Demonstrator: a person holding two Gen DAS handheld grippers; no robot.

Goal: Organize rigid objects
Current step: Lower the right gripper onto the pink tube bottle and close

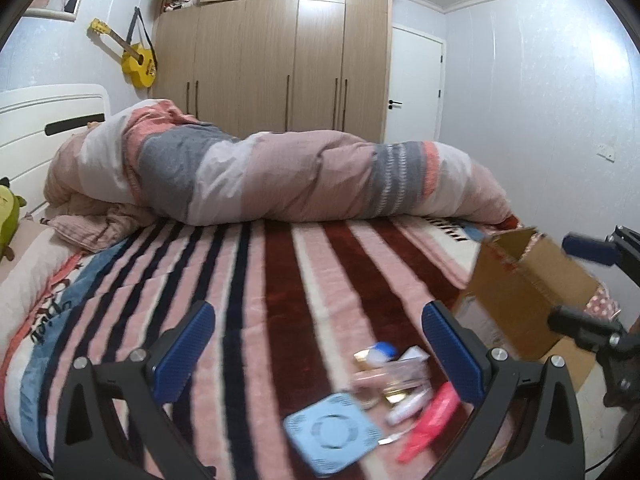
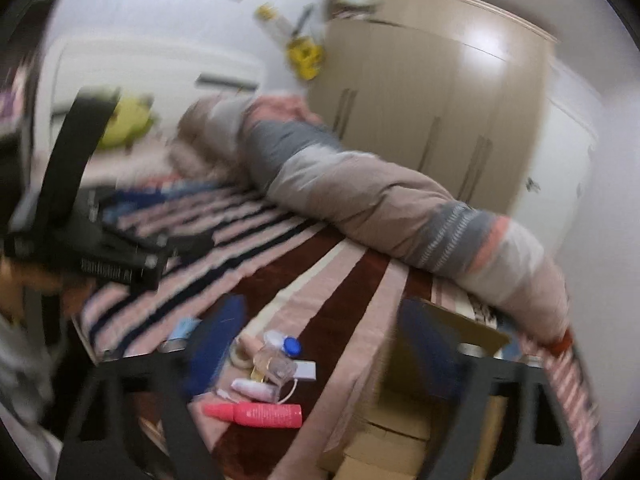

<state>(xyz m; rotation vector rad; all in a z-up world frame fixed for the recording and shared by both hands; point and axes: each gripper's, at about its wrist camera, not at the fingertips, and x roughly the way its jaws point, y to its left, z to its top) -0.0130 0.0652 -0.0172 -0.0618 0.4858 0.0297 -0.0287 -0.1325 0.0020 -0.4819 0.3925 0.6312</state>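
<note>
Striped bed (image 1: 280, 280) carries small toiletries beside the cardboard box (image 1: 532, 280). Left gripper (image 1: 320, 344) and right gripper (image 2: 320, 352) both show jaws open, empty. Soft bedding could let the pink tube (image 2: 256, 414) roll when nudged.

Both wrist views look low across the striped bed (image 1: 280, 280) — sharing the cardboard box (image 1: 528, 280)

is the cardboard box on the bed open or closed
Open. In the left wrist view the box shows its top flaps up and its brown inner wall exposed. Whether anything is inside cannot be seen.
</note>
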